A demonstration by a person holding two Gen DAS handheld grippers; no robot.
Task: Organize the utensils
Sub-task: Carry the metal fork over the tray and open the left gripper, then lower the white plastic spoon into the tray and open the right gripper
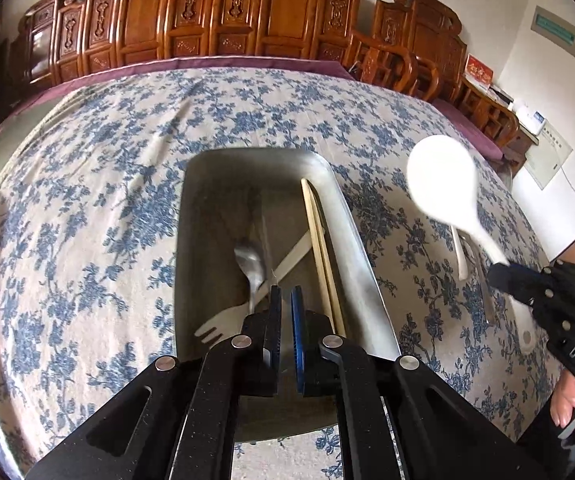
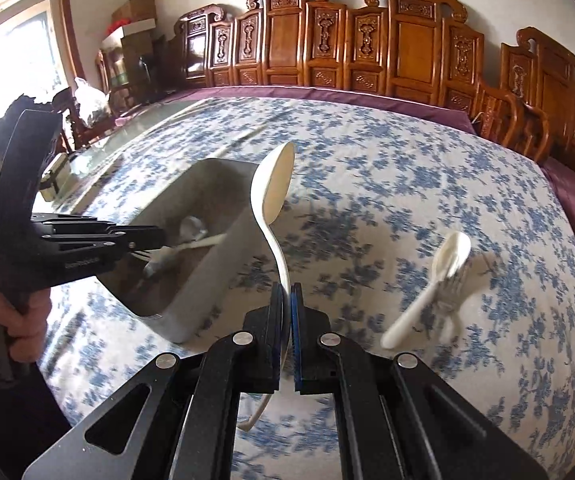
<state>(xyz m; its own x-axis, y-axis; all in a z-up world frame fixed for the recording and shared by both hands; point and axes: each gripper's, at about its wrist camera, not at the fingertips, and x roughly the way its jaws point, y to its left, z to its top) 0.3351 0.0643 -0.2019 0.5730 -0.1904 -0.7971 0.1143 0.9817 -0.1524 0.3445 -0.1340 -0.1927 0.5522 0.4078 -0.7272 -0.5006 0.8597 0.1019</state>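
Note:
A grey metal tray [image 1: 357,240] [image 2: 223,248] lies on the flowered tablecloth. In it are a metal spoon [image 1: 252,264], a white fork [image 1: 223,326] and wooden chopsticks [image 1: 321,256]. My left gripper [image 1: 286,294] [image 2: 159,236] is shut and empty, low over the tray's near end. My right gripper [image 2: 286,292] [image 1: 503,274] is shut on the handle of a large white rice paddle [image 2: 273,190] [image 1: 443,178], held in the air to the right of the tray. A white spoon [image 2: 431,280] [image 1: 459,252] and a metal fork [image 2: 457,284] lie on the cloth further right.
The tablecloth [image 1: 87,200] covers a wide table. Carved wooden chairs [image 1: 223,12] line its far side. A glass-topped side table with clutter [image 2: 87,136] stands at the far left in the right wrist view.

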